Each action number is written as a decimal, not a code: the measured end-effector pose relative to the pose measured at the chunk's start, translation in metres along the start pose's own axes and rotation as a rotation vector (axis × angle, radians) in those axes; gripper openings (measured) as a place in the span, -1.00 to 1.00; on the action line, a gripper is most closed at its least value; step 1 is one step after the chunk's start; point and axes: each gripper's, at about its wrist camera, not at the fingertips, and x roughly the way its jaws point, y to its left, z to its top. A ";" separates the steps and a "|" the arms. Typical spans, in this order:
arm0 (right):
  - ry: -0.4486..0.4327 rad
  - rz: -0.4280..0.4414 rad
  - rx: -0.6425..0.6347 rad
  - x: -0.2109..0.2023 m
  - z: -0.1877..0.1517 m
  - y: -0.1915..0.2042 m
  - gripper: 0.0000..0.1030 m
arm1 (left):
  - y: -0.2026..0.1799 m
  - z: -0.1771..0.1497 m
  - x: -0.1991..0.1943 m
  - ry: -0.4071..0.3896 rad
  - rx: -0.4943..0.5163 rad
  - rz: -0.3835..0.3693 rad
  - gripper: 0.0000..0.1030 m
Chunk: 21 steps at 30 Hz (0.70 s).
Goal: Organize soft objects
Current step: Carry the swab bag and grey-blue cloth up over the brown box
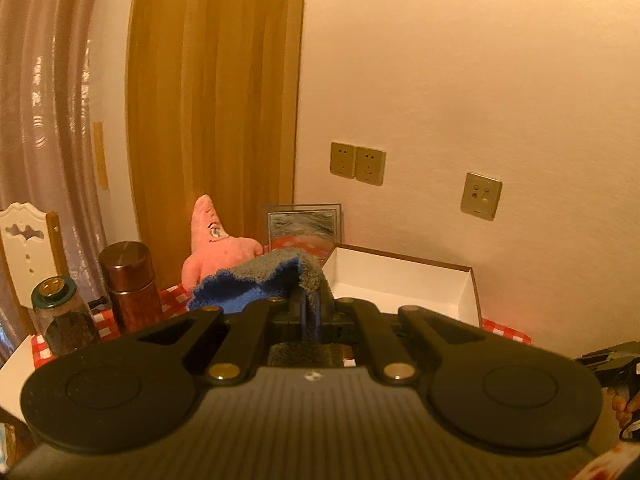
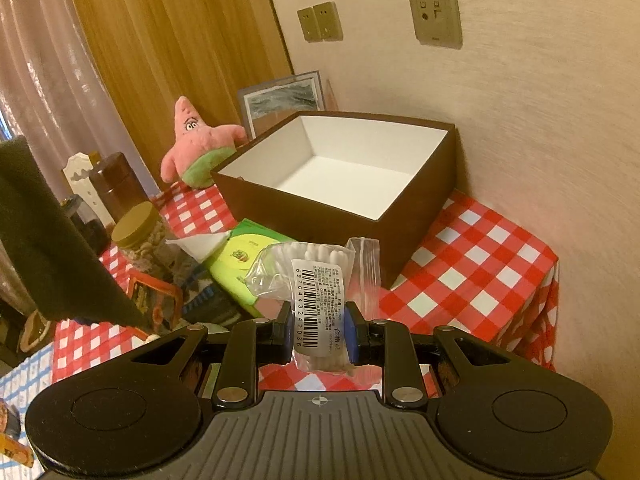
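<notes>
My left claw (image 1: pixel 310 312), near level, pinched the towel (image 1: pixel 256 280); my right claw (image 2: pixel 318 334), pitched downward, pinched the cotton-swab bag (image 2: pixel 316 280) before the box (image 2: pixel 320 200).

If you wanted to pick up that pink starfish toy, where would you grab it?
Probably the pointed head of the pink starfish toy, coming from above: it sits upright beside the brown box, and the narrow soft cone at the top would fit between a gripper's fingers.

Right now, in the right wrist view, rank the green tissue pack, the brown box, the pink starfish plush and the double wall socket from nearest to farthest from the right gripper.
1. Green tissue pack: just ahead-left of the right gripper, on the checked cloth.
2. Brown box: ahead, open, white inside.
3. Pink starfish plush: beyond the box's left corner.
4. Double wall socket: up on the back wall.
</notes>
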 end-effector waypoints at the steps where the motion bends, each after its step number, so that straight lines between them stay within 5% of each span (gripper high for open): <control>1: -0.001 0.001 0.002 -0.001 0.000 0.001 -0.52 | 0.001 0.000 0.000 -0.002 0.003 -0.006 -0.93; 11: 0.010 -0.035 0.001 -0.002 0.011 -0.010 -0.52 | 0.009 0.009 0.028 0.014 0.011 -0.025 -0.93; 21: 0.005 -0.015 -0.045 0.030 0.064 -0.044 -0.52 | -0.001 0.041 0.093 0.001 0.055 0.062 -0.93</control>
